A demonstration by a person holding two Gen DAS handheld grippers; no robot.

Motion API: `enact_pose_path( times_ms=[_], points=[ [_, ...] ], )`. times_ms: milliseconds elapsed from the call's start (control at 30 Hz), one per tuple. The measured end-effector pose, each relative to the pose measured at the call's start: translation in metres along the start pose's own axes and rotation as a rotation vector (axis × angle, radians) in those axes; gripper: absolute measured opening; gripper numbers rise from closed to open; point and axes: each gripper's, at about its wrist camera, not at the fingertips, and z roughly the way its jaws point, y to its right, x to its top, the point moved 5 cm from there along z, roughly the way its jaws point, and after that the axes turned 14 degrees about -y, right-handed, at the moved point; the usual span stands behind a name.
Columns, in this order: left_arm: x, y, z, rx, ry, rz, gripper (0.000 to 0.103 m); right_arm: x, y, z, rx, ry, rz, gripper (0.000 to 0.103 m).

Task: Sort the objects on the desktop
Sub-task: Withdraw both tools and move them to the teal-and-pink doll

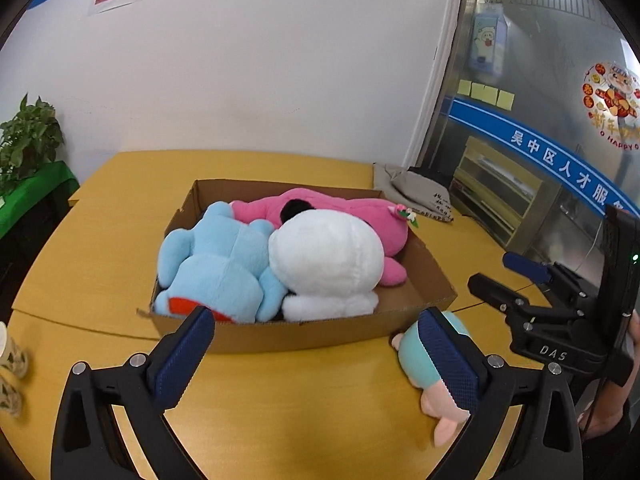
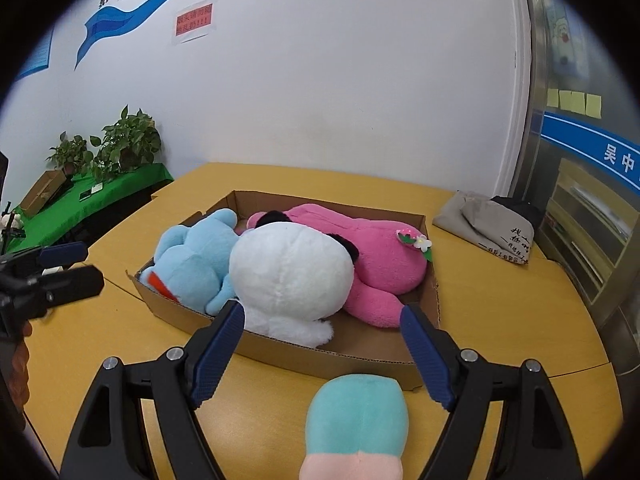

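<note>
A shallow cardboard box [image 1: 304, 336] [image 2: 332, 356] sits on the yellow table and holds a light blue plush [image 1: 216, 268] [image 2: 192, 260], a white plush [image 1: 328, 260] [image 2: 288, 272] and a pink plush [image 1: 340, 208] [image 2: 380, 252]. A small teal and pink plush [image 1: 420, 360] [image 2: 356, 420] lies on the table in front of the box. My left gripper [image 1: 316, 356] is open, its right finger beside this small plush. My right gripper [image 2: 324, 356] is open above the small plush; it also shows in the left wrist view [image 1: 516, 276].
A folded grey cloth bag [image 1: 420, 196] [image 2: 492, 228] lies at the table's far right. Potted plants [image 2: 120, 148] stand on a green-covered side table at the left. A glass door [image 1: 540, 140] is to the right. A paper cup [image 1: 8, 352] is at the left edge.
</note>
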Motion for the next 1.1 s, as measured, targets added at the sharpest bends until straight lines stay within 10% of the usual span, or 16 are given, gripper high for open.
enact_pose_path(
  times_ms=[1100],
  points=[
    [-0.016,0.029,0.014,-0.094,-0.036,-0.008,0.103,-0.018,0.008,-0.003,-0.016,-0.026,0.013,0.080]
  ],
)
